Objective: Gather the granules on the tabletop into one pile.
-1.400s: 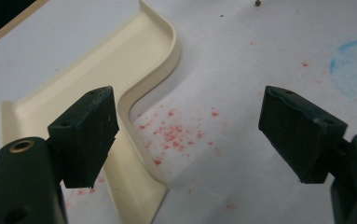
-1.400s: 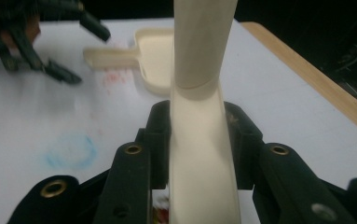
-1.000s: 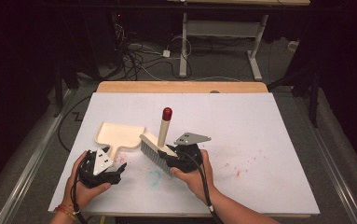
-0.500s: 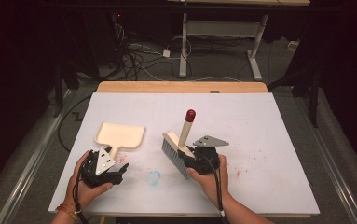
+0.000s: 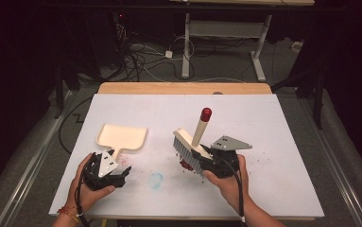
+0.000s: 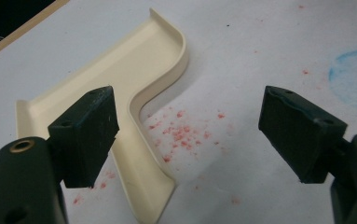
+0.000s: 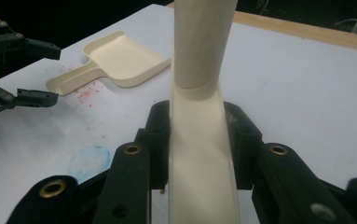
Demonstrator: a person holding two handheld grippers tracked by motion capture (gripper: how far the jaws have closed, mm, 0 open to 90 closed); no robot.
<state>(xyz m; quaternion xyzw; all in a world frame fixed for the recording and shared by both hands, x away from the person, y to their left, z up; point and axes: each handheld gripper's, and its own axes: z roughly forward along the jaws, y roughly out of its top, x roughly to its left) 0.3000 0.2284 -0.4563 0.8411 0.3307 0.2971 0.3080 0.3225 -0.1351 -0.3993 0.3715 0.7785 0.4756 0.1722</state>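
A cream dustpan (image 5: 122, 136) lies flat at the table's left, its handle pointing toward me. My left gripper (image 5: 120, 173) stands open just right of that handle (image 6: 141, 179), whose end lies by one of its jaws, and touches nothing. Red crumbs (image 6: 181, 133) lie on the table between its jaws. My right gripper (image 5: 200, 157) is shut on the cream handle of a brush (image 5: 188, 144). The handle's red tip (image 5: 206, 114) points up and away, and the bristles hang over a small heap of red crumbs (image 5: 186, 165). In the right gripper view the brush handle (image 7: 199, 93) sits clamped between both pads.
A pale blue smudge (image 5: 155, 179) marks the white table (image 5: 273, 123) between the hands. Faint red specks (image 5: 259, 161) lie to the right of the brush. A wooden strip (image 5: 183, 88) runs along the far edge, with cables and desk legs on the floor behind it.
My right gripper has carried the brush to the right and slightly up, away from the dustpan. The left gripper and the dustpan have stayed where they were.
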